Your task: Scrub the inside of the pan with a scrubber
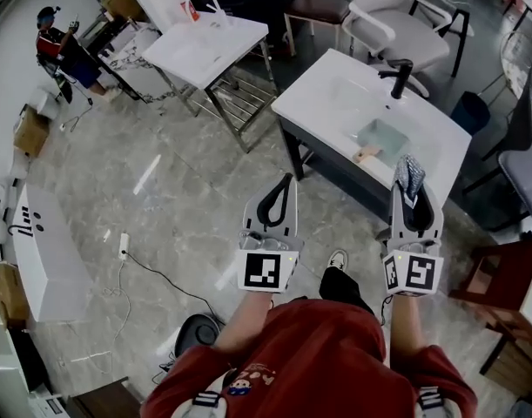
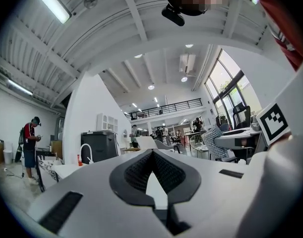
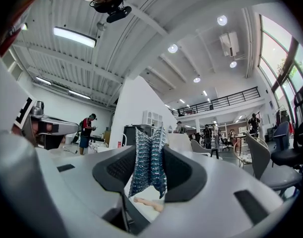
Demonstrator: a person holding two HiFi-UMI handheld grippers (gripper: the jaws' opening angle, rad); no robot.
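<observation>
The right gripper (image 1: 412,192) pinched a scrubber (image 1: 409,172) near the white desk (image 1: 322,103) with a sink (image 1: 380,136). The left gripper (image 1: 286,183) was pressed together, empty.

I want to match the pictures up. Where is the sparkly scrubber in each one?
Head view: the scrubber sticks out of the right gripper tongs, at the lower right.
Left gripper view: small, at the right, about mid-height.
Right gripper view: in the middle, squeezed between the tongs.
Shared landmark: the person in the red shirt, at the left in all three.
</observation>
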